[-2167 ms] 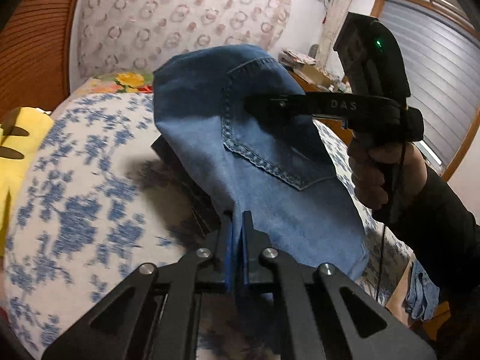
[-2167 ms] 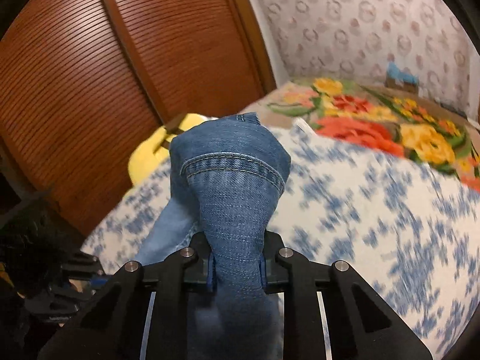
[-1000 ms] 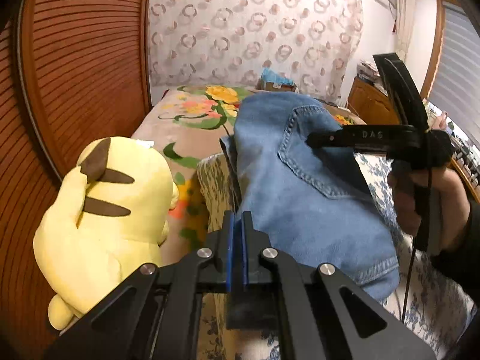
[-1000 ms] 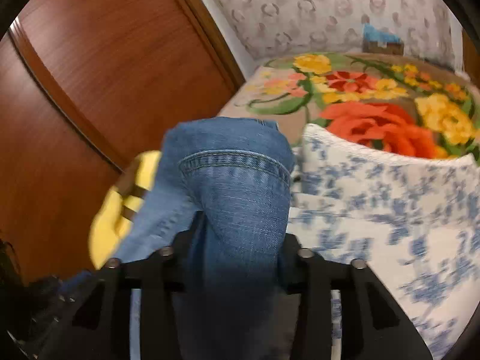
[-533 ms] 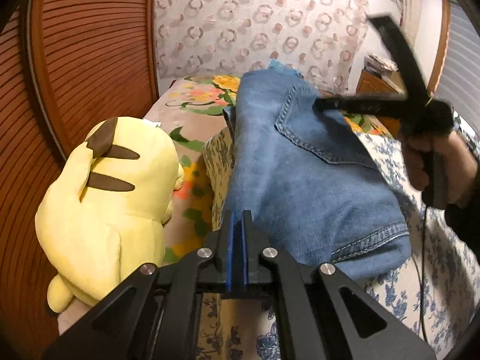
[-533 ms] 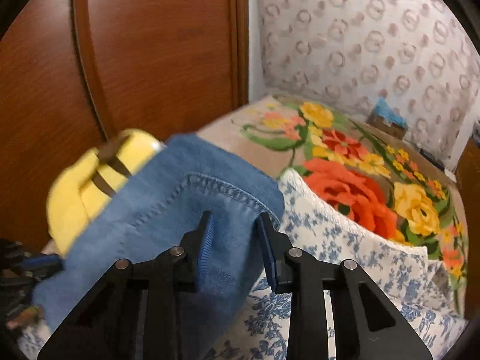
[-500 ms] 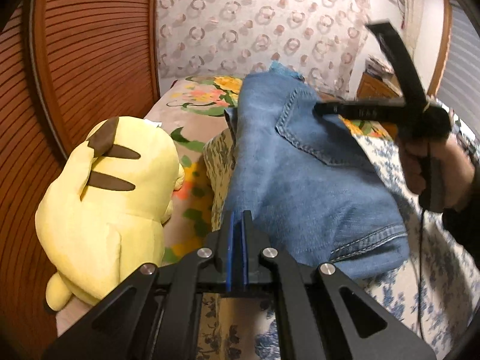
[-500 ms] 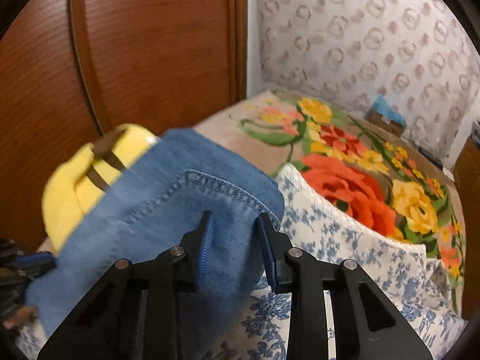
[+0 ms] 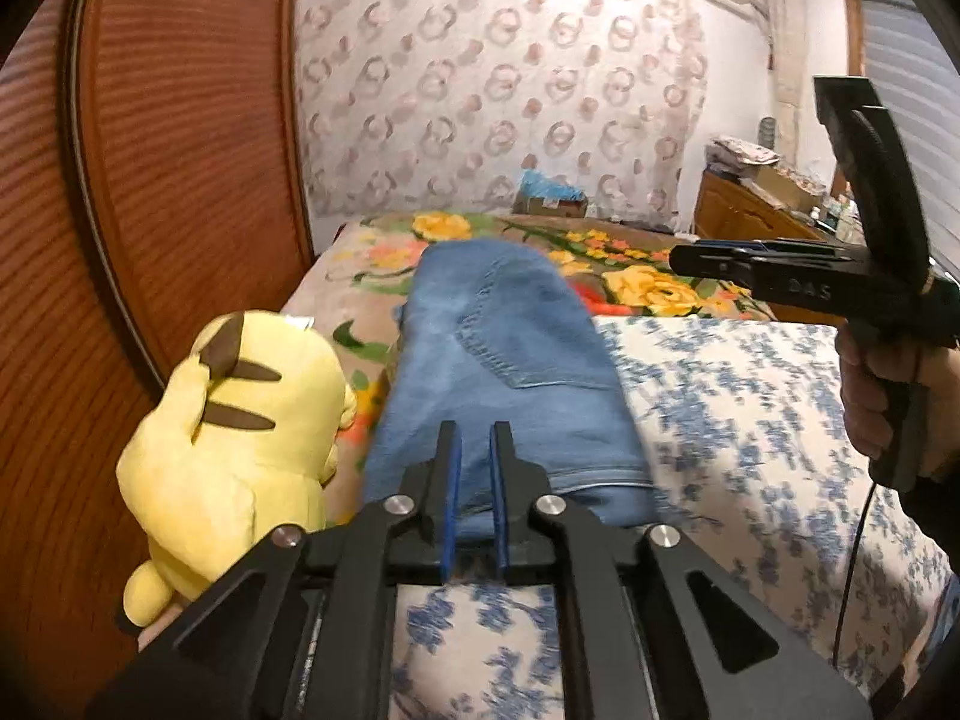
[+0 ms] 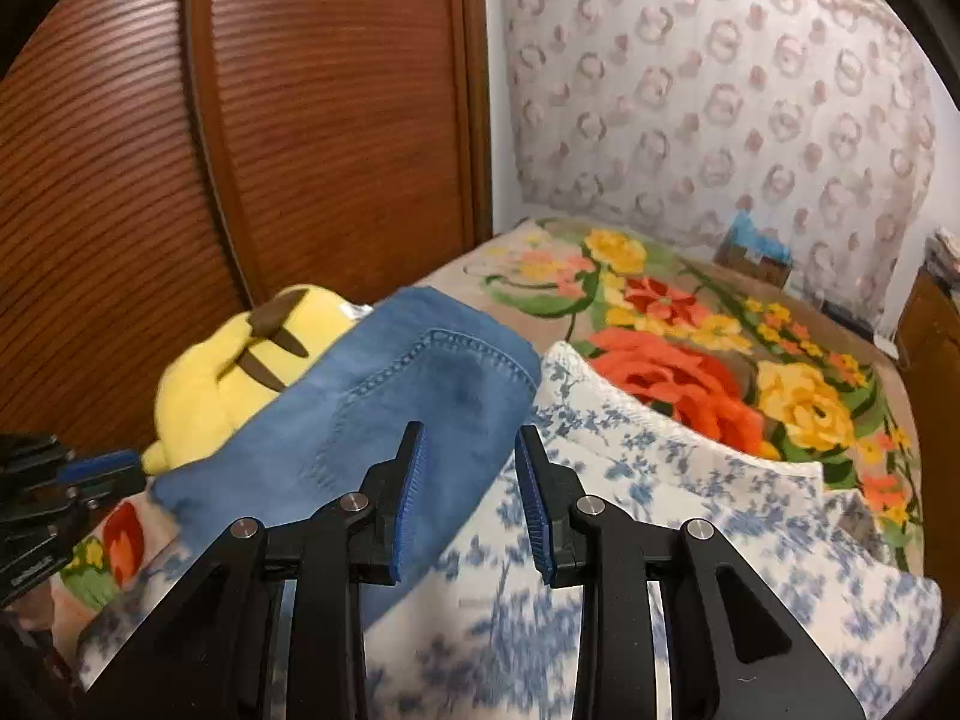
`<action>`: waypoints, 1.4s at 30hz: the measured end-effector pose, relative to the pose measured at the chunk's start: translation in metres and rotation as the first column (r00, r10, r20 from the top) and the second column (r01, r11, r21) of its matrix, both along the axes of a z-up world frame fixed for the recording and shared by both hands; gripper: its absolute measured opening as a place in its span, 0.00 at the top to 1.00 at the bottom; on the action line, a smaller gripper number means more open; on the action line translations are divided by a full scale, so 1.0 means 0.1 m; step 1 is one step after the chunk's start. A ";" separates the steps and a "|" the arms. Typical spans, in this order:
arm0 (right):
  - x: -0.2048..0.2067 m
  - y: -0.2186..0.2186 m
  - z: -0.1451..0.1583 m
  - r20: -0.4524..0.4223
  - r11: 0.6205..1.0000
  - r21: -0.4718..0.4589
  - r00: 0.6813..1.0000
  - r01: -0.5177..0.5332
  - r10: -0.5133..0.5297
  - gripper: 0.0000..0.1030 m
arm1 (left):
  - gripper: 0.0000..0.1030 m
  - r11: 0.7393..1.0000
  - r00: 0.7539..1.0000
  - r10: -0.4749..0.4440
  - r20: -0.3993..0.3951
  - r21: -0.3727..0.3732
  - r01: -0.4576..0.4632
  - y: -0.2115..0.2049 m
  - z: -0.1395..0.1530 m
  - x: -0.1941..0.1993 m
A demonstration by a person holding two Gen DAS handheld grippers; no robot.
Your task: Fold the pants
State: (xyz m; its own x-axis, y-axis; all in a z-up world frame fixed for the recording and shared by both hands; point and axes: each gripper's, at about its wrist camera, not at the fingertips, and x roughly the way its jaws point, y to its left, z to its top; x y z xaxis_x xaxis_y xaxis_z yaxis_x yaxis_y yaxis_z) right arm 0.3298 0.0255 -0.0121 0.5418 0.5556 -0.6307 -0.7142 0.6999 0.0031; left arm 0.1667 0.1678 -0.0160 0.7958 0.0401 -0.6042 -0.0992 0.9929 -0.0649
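Observation:
The blue jeans (image 9: 510,360) lie folded on the bed, back pocket up, partly over a white quilt with blue flowers (image 9: 750,408). My left gripper (image 9: 474,468) hovers just short of their near hem. Its jaws are opening, a narrow gap shows, and no cloth is pinched between them. In the right wrist view the jeans (image 10: 390,420) lie ahead and to the left. My right gripper (image 10: 471,468) stands open above the quilt (image 10: 660,480), with nothing between its blue pads. The left wrist view also shows the right gripper (image 9: 684,258), raised at the right in a hand (image 9: 888,384).
A yellow plush toy (image 9: 240,420) sits against the jeans' left side, below a brown slatted wardrobe door (image 9: 150,180). A flowered bedspread (image 10: 690,360) covers the bed beyond. A small box (image 9: 552,195) stands by the patterned wall, and a wooden dresser (image 9: 750,216) at the right.
Both grippers have let go of the jeans and drawn back and upward. The jeans now lie folded on the bed. The left jaws have parted slightly.

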 end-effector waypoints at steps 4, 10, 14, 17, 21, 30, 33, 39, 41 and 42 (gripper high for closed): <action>-0.29 -0.28 0.18 0.024 0.999 0.027 1.000 0.017 -0.018 0.72 | 0.76 1.000 0.999 -0.024 0.033 0.000 0.024 -0.19 0.16 -0.12; -0.59 -0.66 0.35 0.053 0.998 0.045 0.997 0.047 -0.050 0.72 | 0.62 0.999 0.996 -0.052 0.077 0.021 0.050 -0.47 0.36 -0.27; -0.74 -0.87 0.39 0.061 0.996 0.066 0.996 0.068 -0.072 0.72 | 0.45 0.997 0.992 -0.074 0.101 0.019 0.073 -0.62 0.44 -0.35; -0.89 -1.07 0.42 0.065 0.993 0.084 0.994 0.087 -0.093 0.72 | 0.44 0.996 0.991 -0.088 0.100 0.021 0.086 -0.74 0.49 -0.38; -1.05 -1.29 0.40 0.068 0.989 0.096 0.990 0.114 -0.120 0.69 | 0.44 0.995 0.990 -0.096 0.105 0.019 0.095 -0.87 0.51 -0.42; -1.43 -1.78 0.37 0.073 0.971 0.119 0.974 0.206 -0.215 0.46 | 0.44 0.992 0.987 -0.125 0.101 0.038 0.122 -1.31 0.50 -0.57; -1.58 -1.92 0.38 0.087 0.964 0.125 0.965 0.235 -0.247 0.43 | 0.44 0.991 0.988 -0.129 0.081 0.049 0.126 -1.46 0.48 -0.58; -1.84 -2.20 0.42 0.116 0.948 0.138 0.946 0.285 -0.302 0.30 | 0.44 0.987 0.981 -0.160 0.106 0.021 0.159 -1.72 0.49 -0.65; -1.91 -2.29 0.43 0.111 0.942 0.145 0.941 0.302 -0.319 0.28 | 0.44 0.986 0.979 -0.170 0.113 0.016 0.169 -1.80 0.51 -0.67; -1.94 -2.34 0.44 0.113 0.937 0.147 0.935 0.318 -0.335 0.27 | 0.44 0.985 0.978 -0.172 0.116 0.014 0.172 -1.83 0.52 -0.68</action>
